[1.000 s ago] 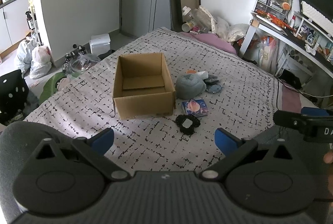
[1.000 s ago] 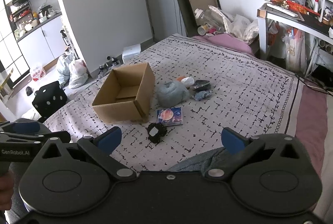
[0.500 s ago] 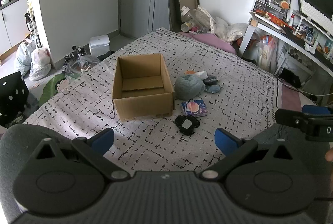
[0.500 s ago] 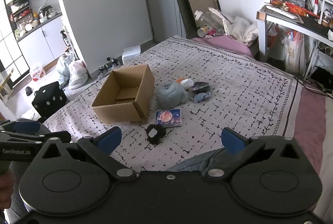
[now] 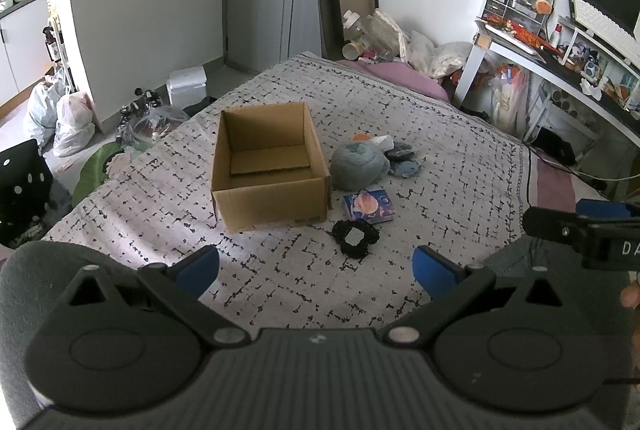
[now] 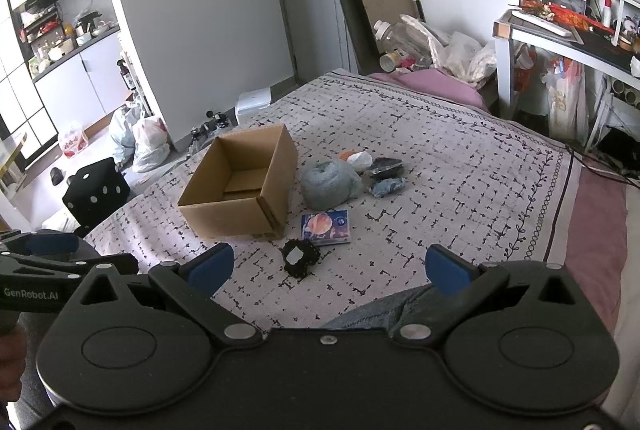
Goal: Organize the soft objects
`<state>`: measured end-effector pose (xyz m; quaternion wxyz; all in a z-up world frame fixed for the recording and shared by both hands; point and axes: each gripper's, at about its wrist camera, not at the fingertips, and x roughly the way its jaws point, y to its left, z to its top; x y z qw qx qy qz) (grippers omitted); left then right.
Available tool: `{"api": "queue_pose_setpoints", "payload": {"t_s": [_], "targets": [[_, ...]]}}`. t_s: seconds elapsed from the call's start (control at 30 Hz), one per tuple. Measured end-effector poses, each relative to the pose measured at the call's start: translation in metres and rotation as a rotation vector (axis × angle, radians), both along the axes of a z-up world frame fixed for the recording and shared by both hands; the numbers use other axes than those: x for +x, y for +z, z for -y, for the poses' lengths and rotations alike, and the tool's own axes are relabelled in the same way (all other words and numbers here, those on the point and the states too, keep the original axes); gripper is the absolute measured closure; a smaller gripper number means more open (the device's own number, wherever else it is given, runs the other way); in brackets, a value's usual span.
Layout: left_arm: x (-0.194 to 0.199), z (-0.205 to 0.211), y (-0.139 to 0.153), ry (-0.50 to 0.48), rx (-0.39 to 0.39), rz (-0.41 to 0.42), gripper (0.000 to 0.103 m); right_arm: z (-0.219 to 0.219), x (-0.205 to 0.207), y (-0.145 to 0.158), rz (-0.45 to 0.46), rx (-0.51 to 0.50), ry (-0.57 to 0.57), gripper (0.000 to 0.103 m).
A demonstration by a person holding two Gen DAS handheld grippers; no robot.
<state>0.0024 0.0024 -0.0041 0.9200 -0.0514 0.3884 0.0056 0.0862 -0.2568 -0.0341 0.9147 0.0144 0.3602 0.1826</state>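
Approach phase: both grippers empty, soft items beside the box

The left gripper (image 5: 315, 270) and right gripper (image 6: 328, 270) hover over the near bed (image 5: 460, 166) edge with fingers spread wide, holding nothing. The black scrunchie (image 5: 355, 238) lies nearest, in front of the open cardboard box (image 5: 268, 166); descend on it vertically, pinch the bulk, not the bedspread. The tissue packet (image 5: 369, 205) and grey bundle (image 5: 359, 166) sit close behind; avoid dragging them.

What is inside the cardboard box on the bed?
The cardboard box holds no soft objects: only a loose flat cardboard sheet on its floor. The near wall hides the floor strip just behind it.
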Motion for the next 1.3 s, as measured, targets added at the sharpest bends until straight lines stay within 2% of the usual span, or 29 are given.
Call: {"api": "queue_pose_setpoints", "payload": {"t_s": [0.47, 0.83, 1.0, 1.3], "targets": [[0.0, -0.002, 0.0, -0.006, 0.008, -0.004, 0.001, 0.0, 0.001, -0.004, 0.0, 0.005, -0.01, 0.0], [0.016, 0.003, -0.005, -0.021, -0.005, -0.006, 0.001, 0.005, 0.01, -0.012, -0.022, 0.019, -0.022, 0.0], [0.031, 0.008, -0.014, -0.035, -0.019, -0.001, 0.001, 0.012, 0.023, -0.018, -0.049, 0.065, -0.035, 0.0], [0.059, 0.012, -0.041, -0.05, -0.063, -0.046, 0.003, 0.018, 0.051, -0.036, -0.096, 0.095, -0.075, 0.0]]}}
